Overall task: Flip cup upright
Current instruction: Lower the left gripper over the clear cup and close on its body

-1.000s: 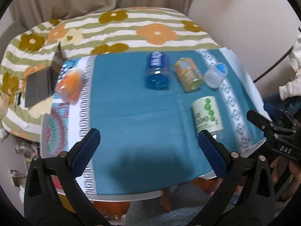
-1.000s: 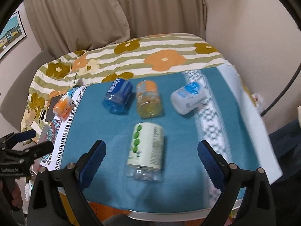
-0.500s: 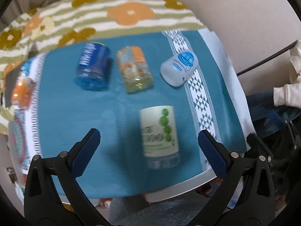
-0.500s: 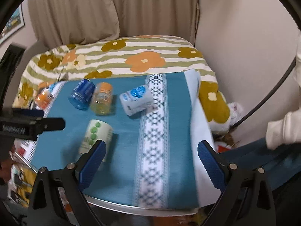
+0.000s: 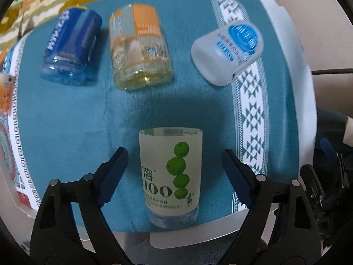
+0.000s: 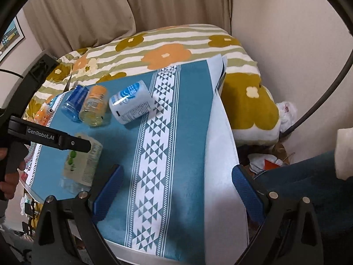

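Four cups lie on their sides on the teal cloth over the surface.
- Green-dot cup: near front edge, clear base toward camera, label up. It lies between the blue pads of the left tool, touching neither; jaws wide. Vs 0.5 s ago: tool has come down and fwd, cup now larger and centred in the gap. In the right wrist view the same cup is partly covered by the black left-tool body.
- Blue cup, orange-label cup, white cup w/ blue print: a row farther back, well apart from the green-dot cup; positions on cloth unchanged.
- Right tool: jaws wide, holding nothing, over the white patterned band at the cloth's right side. Vs 0.5 s ago: view similar, slightly closer to the surface; cups at upper left.
- Flower-print bed cover behind the surface; curtain beyond.
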